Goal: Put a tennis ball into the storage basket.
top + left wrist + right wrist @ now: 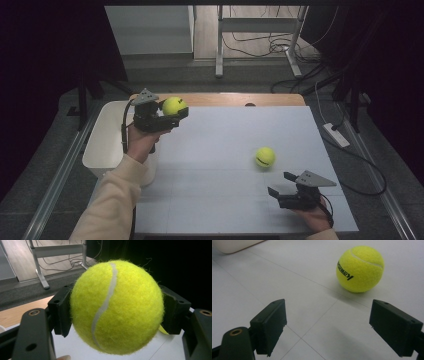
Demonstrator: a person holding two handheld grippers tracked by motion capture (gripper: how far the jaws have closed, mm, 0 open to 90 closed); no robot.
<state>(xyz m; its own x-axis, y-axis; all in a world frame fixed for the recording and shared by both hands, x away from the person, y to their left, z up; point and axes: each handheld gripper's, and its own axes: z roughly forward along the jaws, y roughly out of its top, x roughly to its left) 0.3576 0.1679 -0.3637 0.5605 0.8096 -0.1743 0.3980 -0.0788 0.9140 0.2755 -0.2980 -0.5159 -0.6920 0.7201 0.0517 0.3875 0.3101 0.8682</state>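
While the left claw (pixel 172 116) grips one tennis ball (pixel 174 105), the wide-open right claw (pixel 281 184) sits nearer the loose ball (pixel 265 157), just ahead of its jaws.

Black grippers (pixel 176 113) (grey three-cornered plates) — cream sleeve (pixel 112 200).

A fuzzy yellow tennis ball (pixel 116 307) sits clamped in the left gripper (pixel 116 315), one black jaw pressing each side of it, its pale seam curving from top to bottom. Beneath lies the white table surface (pixel 75 350) with a wooden edge (pixel 15 313) at the left. Beyond, grey metal legs (pixel 41 275) and loose cables (pixel 75 262) rest on the floor.
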